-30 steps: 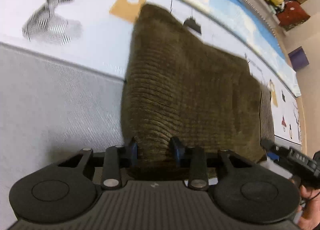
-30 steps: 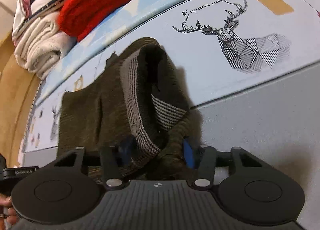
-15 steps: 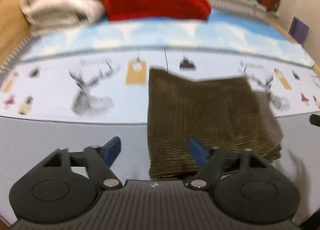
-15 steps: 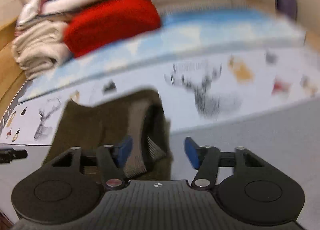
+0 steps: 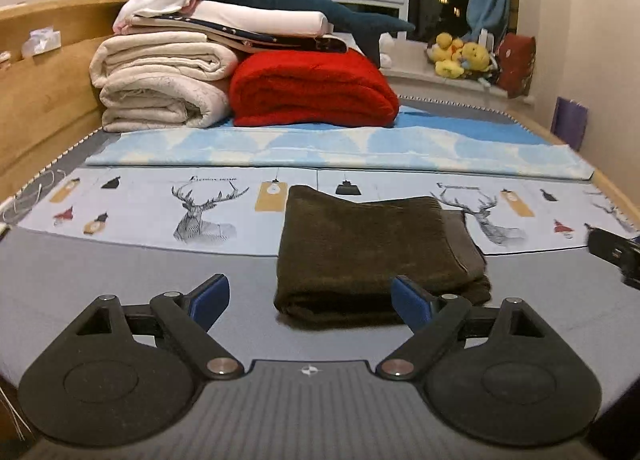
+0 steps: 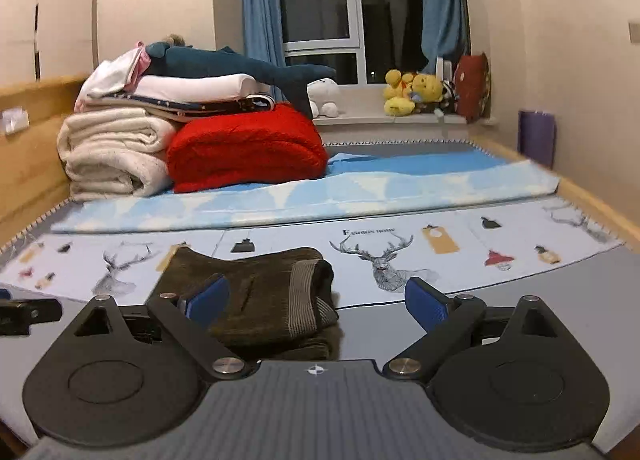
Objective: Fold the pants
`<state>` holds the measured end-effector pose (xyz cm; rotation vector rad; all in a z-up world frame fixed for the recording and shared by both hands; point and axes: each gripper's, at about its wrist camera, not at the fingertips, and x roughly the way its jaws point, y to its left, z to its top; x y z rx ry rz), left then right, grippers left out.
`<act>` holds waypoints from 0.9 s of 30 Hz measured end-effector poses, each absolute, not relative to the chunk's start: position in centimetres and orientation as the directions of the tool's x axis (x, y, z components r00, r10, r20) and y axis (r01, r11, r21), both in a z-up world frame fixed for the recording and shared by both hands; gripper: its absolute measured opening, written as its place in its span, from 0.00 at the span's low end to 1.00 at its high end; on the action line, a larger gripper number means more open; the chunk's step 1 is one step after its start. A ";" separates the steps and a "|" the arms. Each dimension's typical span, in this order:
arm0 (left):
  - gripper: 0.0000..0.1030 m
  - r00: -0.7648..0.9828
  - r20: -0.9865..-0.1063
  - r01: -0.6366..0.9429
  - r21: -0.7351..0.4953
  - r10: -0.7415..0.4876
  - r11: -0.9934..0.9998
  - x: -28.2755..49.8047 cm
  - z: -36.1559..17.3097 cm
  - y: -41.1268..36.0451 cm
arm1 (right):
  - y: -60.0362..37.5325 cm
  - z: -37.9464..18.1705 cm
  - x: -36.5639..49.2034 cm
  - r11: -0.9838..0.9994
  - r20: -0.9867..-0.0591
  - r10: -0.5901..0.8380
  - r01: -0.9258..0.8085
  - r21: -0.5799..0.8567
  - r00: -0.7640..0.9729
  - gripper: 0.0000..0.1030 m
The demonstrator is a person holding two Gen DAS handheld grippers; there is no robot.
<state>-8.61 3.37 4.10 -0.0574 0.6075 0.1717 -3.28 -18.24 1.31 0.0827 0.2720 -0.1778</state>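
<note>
The dark olive corduroy pants point(image 5: 372, 252) lie folded into a flat stack on the bed, across the edge of the grey sheet and the deer-print cloth. In the right wrist view the pants point(image 6: 260, 292) show their striped waistband on the right side. My left gripper point(image 5: 310, 302) is open and empty, held back from the near edge of the pants. My right gripper point(image 6: 316, 302) is open and empty, just in front of the waistband end. The right gripper's tip shows at the right edge of the left wrist view point(image 5: 616, 250).
A stack of cream blankets point(image 5: 160, 80), a red blanket point(image 5: 312, 90) and a blue shark plush point(image 5: 304, 0) sits at the back. A blue towel point(image 5: 340, 148) lies across the bed. A wooden headboard point(image 5: 40, 108) runs along the left. Plush toys point(image 5: 460, 54) sit on the windowsill.
Both grippers have let go of the pants, opened and pulled back and up. The pants now lie folded flat on the bed.
</note>
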 end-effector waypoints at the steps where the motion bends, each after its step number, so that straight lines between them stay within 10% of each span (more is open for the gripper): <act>1: 1.00 0.812 -0.567 -0.168 -0.002 0.138 0.986 -9.4 3.8 3.1 | -18.1 1.2 -3.5 0.981 -0.276 -0.161 0.183 0.056 0.948 0.92; 27: 1.00 0.763 -0.628 -0.196 0.001 0.153 0.981 -6.7 0.1 3.0 | -15.1 -0.5 -1.7 0.988 -0.368 -0.148 0.153 -0.014 0.918 0.92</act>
